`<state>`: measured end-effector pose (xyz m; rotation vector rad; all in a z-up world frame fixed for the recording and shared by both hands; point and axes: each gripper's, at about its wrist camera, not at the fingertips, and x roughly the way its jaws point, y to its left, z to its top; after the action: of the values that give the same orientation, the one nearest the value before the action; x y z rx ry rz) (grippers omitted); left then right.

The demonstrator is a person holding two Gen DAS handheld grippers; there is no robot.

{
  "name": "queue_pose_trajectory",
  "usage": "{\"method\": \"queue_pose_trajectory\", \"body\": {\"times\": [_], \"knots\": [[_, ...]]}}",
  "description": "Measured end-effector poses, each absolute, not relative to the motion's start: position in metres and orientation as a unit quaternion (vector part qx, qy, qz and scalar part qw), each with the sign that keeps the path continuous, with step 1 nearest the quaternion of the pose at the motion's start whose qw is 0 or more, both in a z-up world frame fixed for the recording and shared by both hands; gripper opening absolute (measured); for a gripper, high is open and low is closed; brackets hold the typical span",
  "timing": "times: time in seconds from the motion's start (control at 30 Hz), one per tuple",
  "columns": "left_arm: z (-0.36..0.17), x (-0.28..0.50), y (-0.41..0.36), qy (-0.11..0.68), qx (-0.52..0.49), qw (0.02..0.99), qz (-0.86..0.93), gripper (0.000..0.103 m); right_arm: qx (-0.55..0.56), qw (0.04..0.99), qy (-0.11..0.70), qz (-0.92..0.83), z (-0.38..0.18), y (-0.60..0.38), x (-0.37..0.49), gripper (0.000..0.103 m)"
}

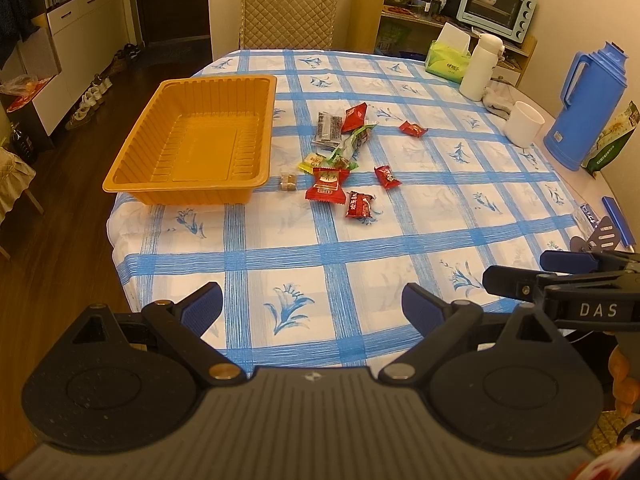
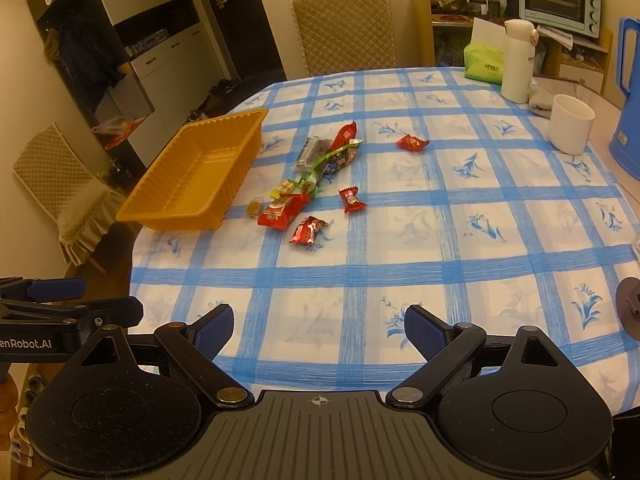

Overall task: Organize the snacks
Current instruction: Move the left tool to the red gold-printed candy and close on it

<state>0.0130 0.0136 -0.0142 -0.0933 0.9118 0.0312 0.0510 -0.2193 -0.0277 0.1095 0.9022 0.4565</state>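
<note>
Light: warm, yellowish indoor light tinted both views; moderately bright over the blue-and-white checked tablecloth (image 1: 360,240).
Shadows: soft and short, hugging the orange ribbed plastic tray (image 1: 192,148) and the red foil snack packets (image 2: 280,212).
Dim zones: upper left of each frame, around the dark doorway, fell murky.
Distortion: strong fisheye bending; table edges curved, black corners vignetted.
Focus: centre sharp; the frame's borders were slightly soft.
</note>
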Motion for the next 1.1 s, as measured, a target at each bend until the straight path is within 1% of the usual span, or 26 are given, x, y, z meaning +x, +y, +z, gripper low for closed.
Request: {"method": "queue_pose_trajectory", "body": {"times": [0.43,0.73,1.0,1.1], "knots": [[-0.042,0.036,0.011,0.419,-0.051,0.906,-0.026,0.095,0.077,0.873,0.438,0.200,-0.057,-0.230,0.072,0.092],[-0.065,0.072,0.003,0.418,-0.040,0.906,-0.050,0.082,0.089,0.879,0.433,0.180,-0.080,-0.242,0.093,0.091],[-0.083,0.125,-0.005,0.424,-0.015,0.903,-0.063,0.062,0.093,0.884,0.425,0.169,-0.093,-0.249,0.121,0.091],[-0.089,0.145,-0.006,0.429,-0.009,0.901,-0.065,0.058,0.092,0.888,0.418,0.166,-0.095,-0.250,0.132,0.090]]}}
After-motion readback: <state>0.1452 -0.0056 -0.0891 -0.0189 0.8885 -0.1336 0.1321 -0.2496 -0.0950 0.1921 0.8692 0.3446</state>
